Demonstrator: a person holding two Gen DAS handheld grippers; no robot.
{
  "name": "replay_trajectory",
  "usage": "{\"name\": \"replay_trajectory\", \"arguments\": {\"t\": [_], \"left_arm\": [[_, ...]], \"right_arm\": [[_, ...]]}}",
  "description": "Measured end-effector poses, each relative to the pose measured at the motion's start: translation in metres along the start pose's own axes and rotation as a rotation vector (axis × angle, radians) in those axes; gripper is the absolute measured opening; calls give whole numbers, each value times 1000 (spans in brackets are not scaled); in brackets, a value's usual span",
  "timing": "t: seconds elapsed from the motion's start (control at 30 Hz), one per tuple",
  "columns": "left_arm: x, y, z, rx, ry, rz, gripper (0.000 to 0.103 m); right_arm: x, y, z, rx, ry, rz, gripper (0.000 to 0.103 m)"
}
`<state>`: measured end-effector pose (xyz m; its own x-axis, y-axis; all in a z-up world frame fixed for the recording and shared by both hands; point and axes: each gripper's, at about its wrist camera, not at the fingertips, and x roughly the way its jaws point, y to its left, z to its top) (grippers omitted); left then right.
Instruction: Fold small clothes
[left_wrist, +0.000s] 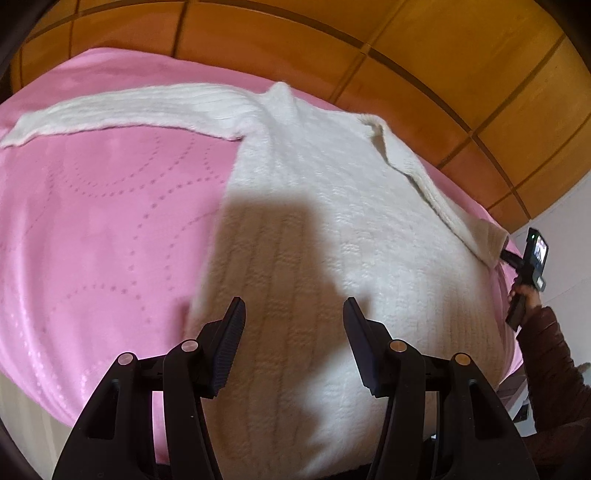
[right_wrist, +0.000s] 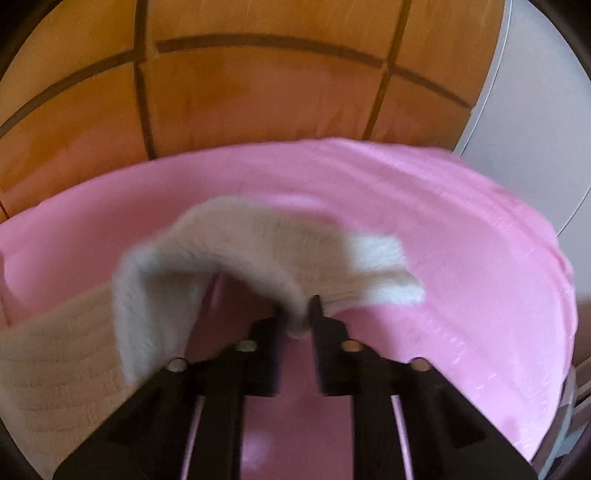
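Spread wide, left tool (left_wrist: 293, 314) hovering over white knit sweater (left_wrist: 332, 221) on pink bed (left_wrist: 92, 221). Right tool (right_wrist: 299, 310) pinching sleeve cuff (right_wrist: 369, 266). Soft, light, floppy; best gripped at edges.

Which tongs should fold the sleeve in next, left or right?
Right. The right tongs are already shut on the sweater's sleeve cuff; the left tongs hang open over the body, gripping nothing.

We see soft daylight, a dark shadow across the white knitted sweater (left_wrist: 332, 206), fisheye-bent edges, and a motion-blurred right view.
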<state>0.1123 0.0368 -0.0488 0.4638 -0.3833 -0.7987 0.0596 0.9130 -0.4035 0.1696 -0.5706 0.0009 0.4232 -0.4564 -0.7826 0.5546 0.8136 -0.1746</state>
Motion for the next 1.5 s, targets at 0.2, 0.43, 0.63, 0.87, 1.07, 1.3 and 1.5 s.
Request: {"name": "replay_trajectory", "arguments": {"t": [0.2,0.43,0.63,0.87,1.07,1.3,1.5], "left_arm": [[14,-16,4,62,22,-52,53],[37,-56,19,169,55,-167,53],[70,-117,30,322,115,-249,56],[125,-174,51,378,201,-350,63],[162,-200,78,268,216,-399,68],[179,-212,91,209,229,-403,68],[184,-206,104,177,221,-416,68]], "right_arm": [[-75,-24,9,-84,-104,-27,5],[-179,-54,-2,-225,-162,-107,5],[-213,-80,-24,-220,-102,-90,5],[-229,-116,-39,-131,-102,-96,0],[-208,-114,-52,-113,-57,25,9],[-168,-73,-95,-118,57,245,60],[-128,-28,-128,-315,106,127,56]]}}
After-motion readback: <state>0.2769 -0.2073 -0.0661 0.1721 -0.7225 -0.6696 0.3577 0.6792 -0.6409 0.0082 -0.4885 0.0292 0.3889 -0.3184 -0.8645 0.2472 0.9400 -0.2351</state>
